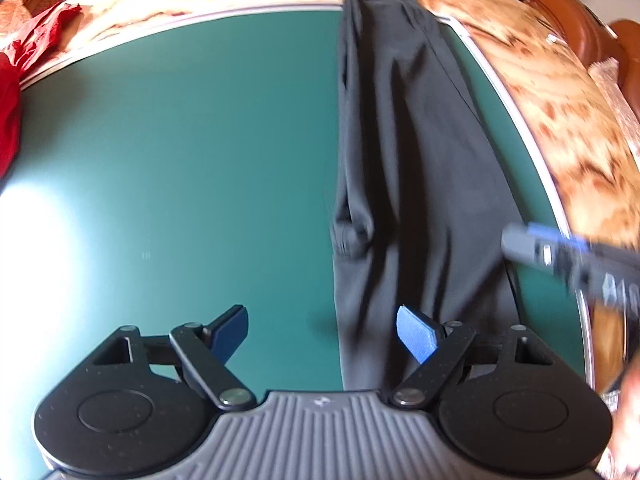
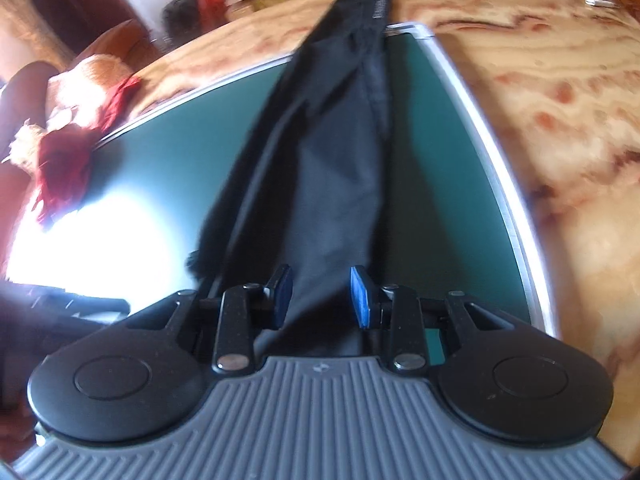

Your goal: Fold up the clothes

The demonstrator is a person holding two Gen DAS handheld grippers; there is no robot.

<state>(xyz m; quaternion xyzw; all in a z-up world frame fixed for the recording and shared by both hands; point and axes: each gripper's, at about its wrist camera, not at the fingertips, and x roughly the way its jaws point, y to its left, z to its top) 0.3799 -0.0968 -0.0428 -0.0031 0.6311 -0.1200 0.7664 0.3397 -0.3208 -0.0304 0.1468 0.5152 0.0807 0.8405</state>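
Note:
Black trousers [image 1: 404, 152] lie lengthwise on a green mat [image 1: 200, 140], their waistband reaching onto the table at the far end. My left gripper [image 1: 324, 336] hangs open above the near end, its right finger over the cloth and its left finger over bare mat. My right gripper [image 2: 322, 296] holds a narrow gathered stretch of the trousers [image 2: 332, 168], with the fabric filling the gap from pad to pad. In the left wrist view, my right gripper [image 1: 520, 246] shows blurred at the trousers' right edge.
The mat has a silver rim [image 2: 496, 168] and sits on a marble-patterned table [image 2: 560, 92]. A red garment [image 1: 12, 112] lies at the mat's far left corner. Brown chairs [image 1: 576, 12] stand behind the table. Bright glare covers the mat's left side.

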